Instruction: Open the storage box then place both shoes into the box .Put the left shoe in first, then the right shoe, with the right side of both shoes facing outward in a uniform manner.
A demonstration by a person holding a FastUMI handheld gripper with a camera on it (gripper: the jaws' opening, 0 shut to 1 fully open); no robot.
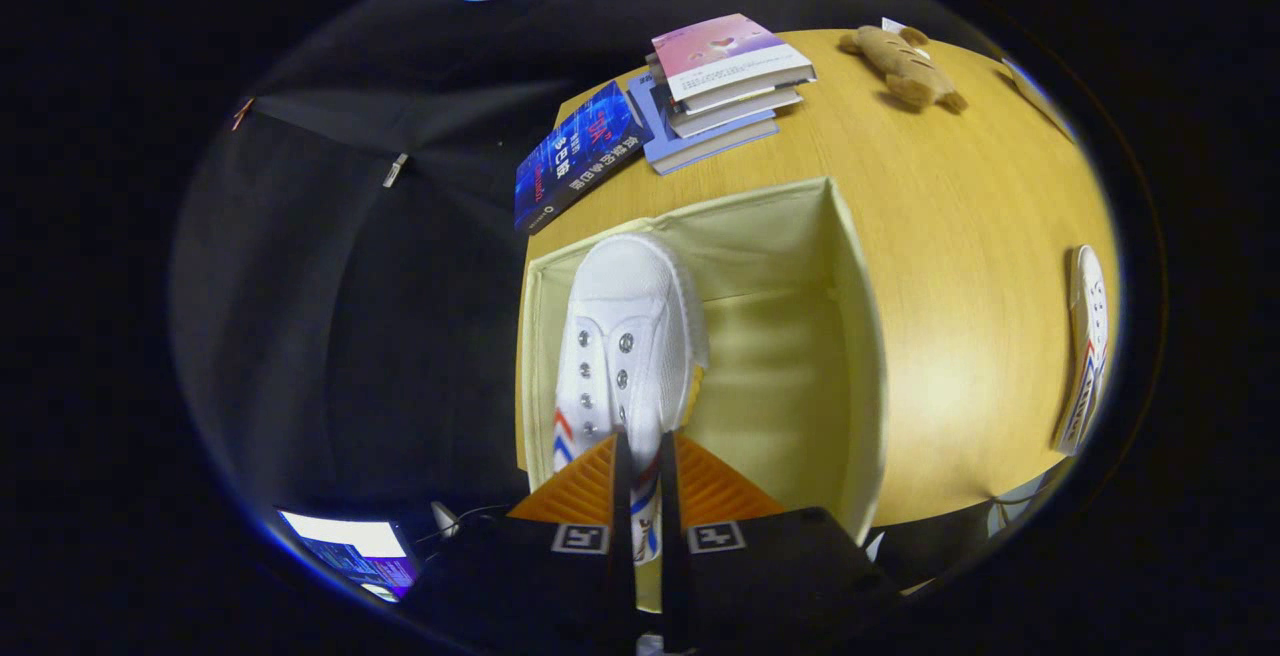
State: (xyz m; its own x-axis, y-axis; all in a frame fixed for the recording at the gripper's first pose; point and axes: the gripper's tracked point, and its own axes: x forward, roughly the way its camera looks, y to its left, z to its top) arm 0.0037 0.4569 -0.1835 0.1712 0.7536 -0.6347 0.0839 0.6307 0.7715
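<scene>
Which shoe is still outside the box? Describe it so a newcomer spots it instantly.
Start at the wooden table and find the open cream storage box, where the hand-held gripper pinches one white shoe. The other white shoe lies on bare tabletop beyond the box's far side wall, alone, well away from the books and the plush toy.

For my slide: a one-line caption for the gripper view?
Tool shut on white shoe, lowering it into open storage box.

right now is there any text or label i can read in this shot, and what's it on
Blue book: cover print, too blurred to read.
Stacked books: no legible text.
Gripper, fingers closed on the white shoe over the storage box: square coded markers, no words.
Second shoe on the table: stripes, no readable brand.
</scene>
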